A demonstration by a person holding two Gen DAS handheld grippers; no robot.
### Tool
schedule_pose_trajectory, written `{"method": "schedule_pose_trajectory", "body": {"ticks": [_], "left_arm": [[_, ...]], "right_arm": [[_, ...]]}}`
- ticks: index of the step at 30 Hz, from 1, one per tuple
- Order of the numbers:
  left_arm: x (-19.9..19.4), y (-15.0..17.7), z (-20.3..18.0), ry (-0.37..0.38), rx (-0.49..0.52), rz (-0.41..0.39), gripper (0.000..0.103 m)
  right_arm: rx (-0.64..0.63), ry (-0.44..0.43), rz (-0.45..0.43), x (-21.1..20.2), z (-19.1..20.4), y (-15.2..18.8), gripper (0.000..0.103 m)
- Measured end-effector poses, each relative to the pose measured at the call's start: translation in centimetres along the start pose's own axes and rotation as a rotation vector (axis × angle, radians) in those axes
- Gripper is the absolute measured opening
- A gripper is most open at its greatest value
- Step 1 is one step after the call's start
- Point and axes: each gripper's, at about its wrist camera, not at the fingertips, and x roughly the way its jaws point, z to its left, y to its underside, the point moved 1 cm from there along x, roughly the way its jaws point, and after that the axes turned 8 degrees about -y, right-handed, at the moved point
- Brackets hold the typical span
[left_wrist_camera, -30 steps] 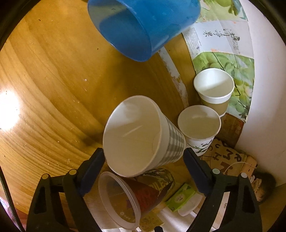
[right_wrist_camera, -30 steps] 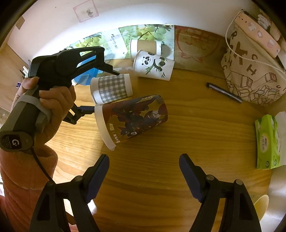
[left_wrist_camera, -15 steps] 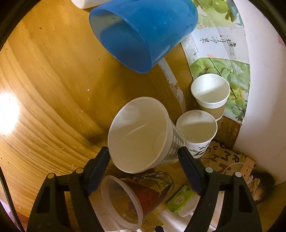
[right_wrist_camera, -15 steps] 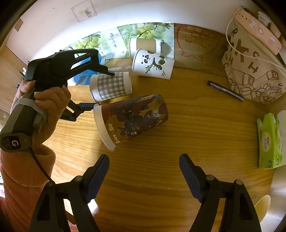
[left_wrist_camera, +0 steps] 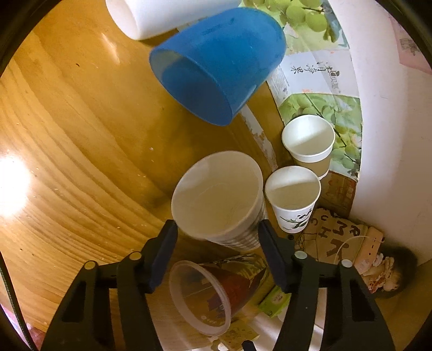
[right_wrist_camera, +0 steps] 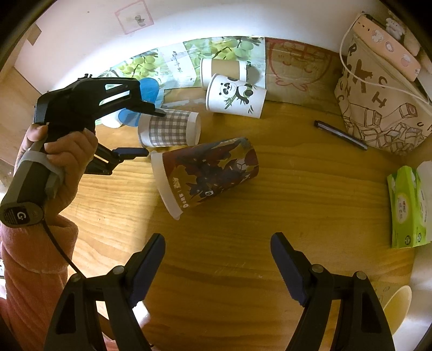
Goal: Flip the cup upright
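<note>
Straddling the grey-checked paper cup (left_wrist_camera: 224, 199), the open left hand-held gripper (left_wrist_camera: 217, 243) is risking crushing its thin rim; the right hand-held gripper (right_wrist_camera: 217, 266) is hanging open, empty.

I can't tell whether my left fingers (left_wrist_camera: 167, 243) touch the checked cup (left_wrist_camera: 218, 197); the white roll (left_wrist_camera: 151, 13) is cut off.

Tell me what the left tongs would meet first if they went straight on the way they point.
Probably the grey-checked paper cup lying on its side: its open mouth faces the left tongs, sitting between the open fingers. From the right wrist view, the fingertips straddle its rim, apparently not yet clamped; depth is uncertain.
</note>
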Motion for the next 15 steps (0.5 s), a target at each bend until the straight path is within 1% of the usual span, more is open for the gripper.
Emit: {"method": "schedule_pose_trajectory", "body": {"ticks": [1,2,4,8,12,15], "left_arm": [[-0.2,0.0,0.2,0.010,0.002,0.003,0.059],[-0.2,0.0,0.2,0.017,0.002,0.004,0.052],[-0.5,0.1,0.2,0.045,0.009,0.018,0.042],[-0.6,0.5,-0.2,0.009,0.030,0.000,0.042],[-0.2,0.8,-0.9,-0.003,0.032,-0.013,0.043],[-0.1,0.8,-1.1,-0.014,0.023,-0.015,0.050]], "right_arm": [[-0.002,-0.001,-0.001,0.0,0.1,0.1,0.081],[-0.003,-0.002,-0.001,-0.1,0.2,0.2,0.081],[-0.007,-0.003,0.001,-0.1,0.3,0.3,0.081],[-0.021,-0.010,0.004,-0.2,0.7,0.4,0.081],[-0.030,-0.012,0.008,-0.1,1.0,0.5,0.081],[-0.032,-0.012,0.011,-0.1,1.1,0.6,0.081]]}}
